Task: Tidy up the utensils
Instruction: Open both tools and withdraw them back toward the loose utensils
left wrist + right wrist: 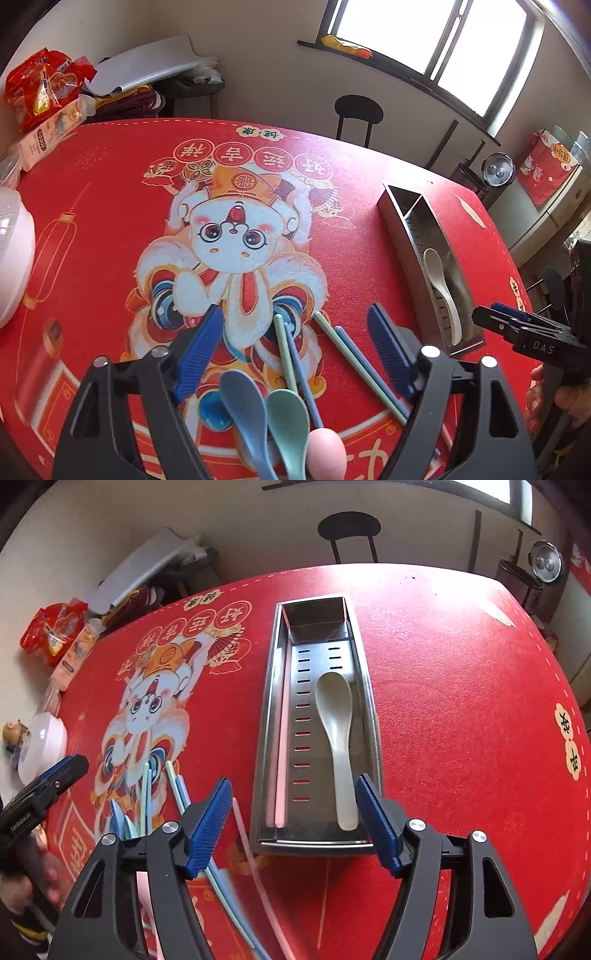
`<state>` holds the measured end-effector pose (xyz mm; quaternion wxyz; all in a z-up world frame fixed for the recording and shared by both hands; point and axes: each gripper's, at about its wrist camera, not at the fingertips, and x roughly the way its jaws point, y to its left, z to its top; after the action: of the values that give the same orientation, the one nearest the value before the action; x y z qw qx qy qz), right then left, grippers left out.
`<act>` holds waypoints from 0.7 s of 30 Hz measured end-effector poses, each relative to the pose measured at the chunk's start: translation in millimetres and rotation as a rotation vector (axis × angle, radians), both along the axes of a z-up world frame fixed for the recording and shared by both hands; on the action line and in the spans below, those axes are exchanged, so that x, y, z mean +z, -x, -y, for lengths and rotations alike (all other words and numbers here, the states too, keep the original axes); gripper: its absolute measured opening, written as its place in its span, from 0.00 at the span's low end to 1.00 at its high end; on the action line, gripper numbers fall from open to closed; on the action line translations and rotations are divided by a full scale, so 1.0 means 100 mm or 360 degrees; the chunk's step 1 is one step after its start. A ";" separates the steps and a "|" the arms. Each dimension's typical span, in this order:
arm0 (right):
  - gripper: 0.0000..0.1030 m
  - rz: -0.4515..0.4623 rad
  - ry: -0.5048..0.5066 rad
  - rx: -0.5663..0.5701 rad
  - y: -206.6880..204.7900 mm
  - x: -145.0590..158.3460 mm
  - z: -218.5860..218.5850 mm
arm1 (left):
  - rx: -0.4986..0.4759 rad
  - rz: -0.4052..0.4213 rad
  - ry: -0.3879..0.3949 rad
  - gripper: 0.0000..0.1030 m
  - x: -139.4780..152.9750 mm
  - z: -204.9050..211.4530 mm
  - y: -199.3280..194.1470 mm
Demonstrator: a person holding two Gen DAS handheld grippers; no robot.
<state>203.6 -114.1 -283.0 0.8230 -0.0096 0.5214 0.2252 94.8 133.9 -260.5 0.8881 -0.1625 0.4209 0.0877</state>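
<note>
My left gripper (297,310) stands open above the red tablecloth, nothing between its pads. Under it lie green and blue chopsticks (291,354), plus a blue spoon (243,410), a green spoon (290,417) and a pink spoon (327,454). A steel utensil tray (406,218) stands to the right, holding a white spoon (441,295). My right gripper (291,781) is open over the near end of the tray (271,701), empty. Inside are the white spoon (334,716) and pink chopsticks (280,738). One pink chopstick (251,853) and blue-green chopsticks (181,786) lie left of the tray.
A white lidded bowl (11,258) sits at the table's left edge, with a tissue pack (44,140) and red snack bags (44,85) behind it. A black chair (358,110) stands past the far edge. A person's hand (546,398) holds the right gripper.
</note>
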 end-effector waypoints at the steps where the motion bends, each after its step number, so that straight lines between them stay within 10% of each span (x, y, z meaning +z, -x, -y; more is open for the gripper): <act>1: 0.71 0.0019 -0.0006 0.0010 0.06 0.01 -0.01 | 0.0004 0.0004 -0.0002 0.86 0.01 -0.03 0.06; 21: 0.88 0.0038 -0.0013 0.0172 0.74 -0.25 -0.15 | 0.0050 -0.0236 0.0020 0.93 -0.45 -0.28 0.93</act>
<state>129.5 -99.4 -308.3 0.8159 -0.0371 0.5094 0.2711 1.8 162.2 -305.5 0.8520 -0.1678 0.4834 0.1107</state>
